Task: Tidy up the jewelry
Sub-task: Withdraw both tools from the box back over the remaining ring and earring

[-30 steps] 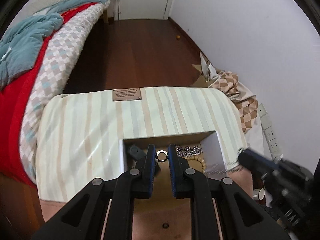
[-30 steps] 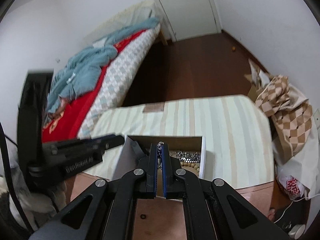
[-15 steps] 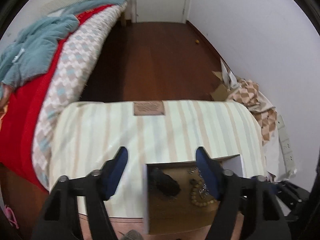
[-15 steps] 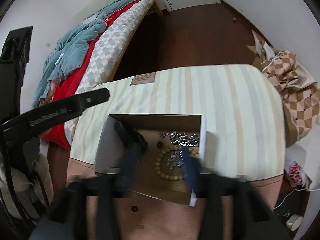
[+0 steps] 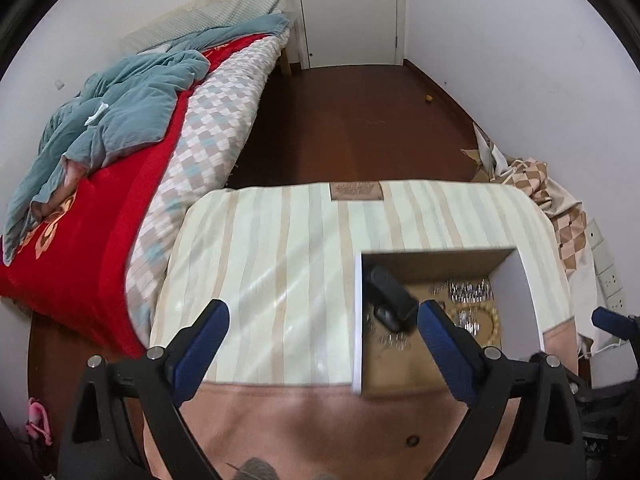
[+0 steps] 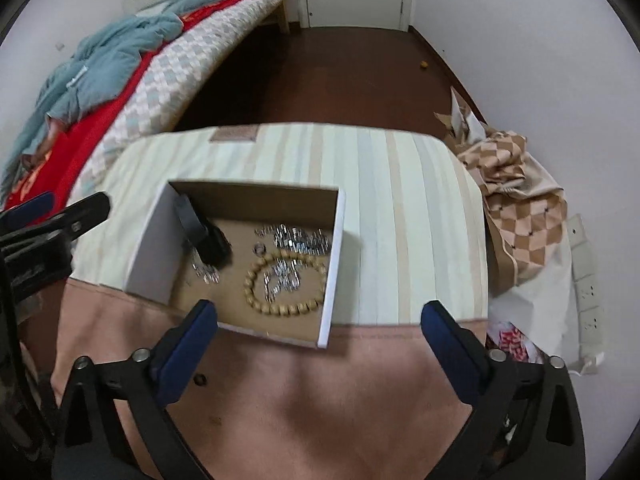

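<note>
**Jewelry lies in the open box, both grippers drawn back and spread wide**

The shallow white-walled cardboard box (image 6: pixel 334 248) with a brown floor sits on the near right part of the striped cream and beige cushion top (image 6: pixel 400 200). Inside it, a ring of round tan wooden beads (image 6: pixel 286 286) lies near the right wall, encircling a small tangle of silver chain (image 6: pixel 282 276). A silver linked bracelet (image 6: pixel 300 238) lies just beyond the beads toward the far wall, with a small silver ring (image 6: pixel 259 247) beside it. A black oblong object (image 6: pixel 202 232) leans against the left wall, and a further bit of silver jewelry (image 6: pixel 206 272) sits at its near end.

A second ago both grippers were nearly closed, low over the box, a small ring showing between the left one's fingers and the right one pinching a small piece. Since then both have opened and pulled back, and the box is seen from higher up.

The left gripper (image 5: pixel 322 344) hovers over the cushion's near edge, to the left of the box, jaws far apart and holding nothing. The right gripper (image 6: pixel 318 338) hangs above the box's near wall, equally spread and empty. The pink tabletop (image 6: pixel 300 400) lies below both
</note>
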Motion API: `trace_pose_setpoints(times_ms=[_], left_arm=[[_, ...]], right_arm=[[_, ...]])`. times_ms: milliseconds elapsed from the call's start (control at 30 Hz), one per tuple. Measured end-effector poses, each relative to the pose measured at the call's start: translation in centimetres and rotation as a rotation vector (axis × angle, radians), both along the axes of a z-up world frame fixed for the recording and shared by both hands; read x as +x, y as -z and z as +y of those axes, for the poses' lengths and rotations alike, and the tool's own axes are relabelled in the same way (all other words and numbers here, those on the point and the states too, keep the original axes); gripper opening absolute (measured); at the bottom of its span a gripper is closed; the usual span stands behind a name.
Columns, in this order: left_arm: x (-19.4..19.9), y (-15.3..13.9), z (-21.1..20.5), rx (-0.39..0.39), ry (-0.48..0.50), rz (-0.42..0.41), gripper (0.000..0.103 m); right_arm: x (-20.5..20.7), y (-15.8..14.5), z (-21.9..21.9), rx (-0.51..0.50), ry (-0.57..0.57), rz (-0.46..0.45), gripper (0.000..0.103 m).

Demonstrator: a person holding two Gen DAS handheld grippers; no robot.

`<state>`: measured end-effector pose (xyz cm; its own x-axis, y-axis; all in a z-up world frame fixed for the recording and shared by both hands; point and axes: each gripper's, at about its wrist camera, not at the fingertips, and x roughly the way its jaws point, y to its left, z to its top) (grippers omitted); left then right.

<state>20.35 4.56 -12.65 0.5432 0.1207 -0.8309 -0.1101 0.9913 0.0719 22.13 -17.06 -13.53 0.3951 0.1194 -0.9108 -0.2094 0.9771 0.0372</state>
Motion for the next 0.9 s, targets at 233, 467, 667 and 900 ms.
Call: trace_pose_setpoints(times_ms=[233,467,667,900], left_arm=[[-3.2,-0.9,-0.2,0.019,-0.02,-0.025,0.097],[-6.6,-3.1,-0.3,0.036,-0.036,-0.065,0.097],[-9.6,-5.4,-0.6,0.052,-0.042,-0.107,0.097],[-12.1,-7.2,-1.0,0.058,-0.038,-0.153,0.097]], right_arm=[[-2.3,-0.7,0.2,-0.03,0.045,-0.038,0.103],[-5.1,-4.2,0.2,-0.028,0.06,-0.114,0.103],[-8.0,-7.4,-0.1,-0.024,0.074,-0.178,0.103],[-10.9,-10.7,-0.4,0.001,0.084,-0.237,0.103]])
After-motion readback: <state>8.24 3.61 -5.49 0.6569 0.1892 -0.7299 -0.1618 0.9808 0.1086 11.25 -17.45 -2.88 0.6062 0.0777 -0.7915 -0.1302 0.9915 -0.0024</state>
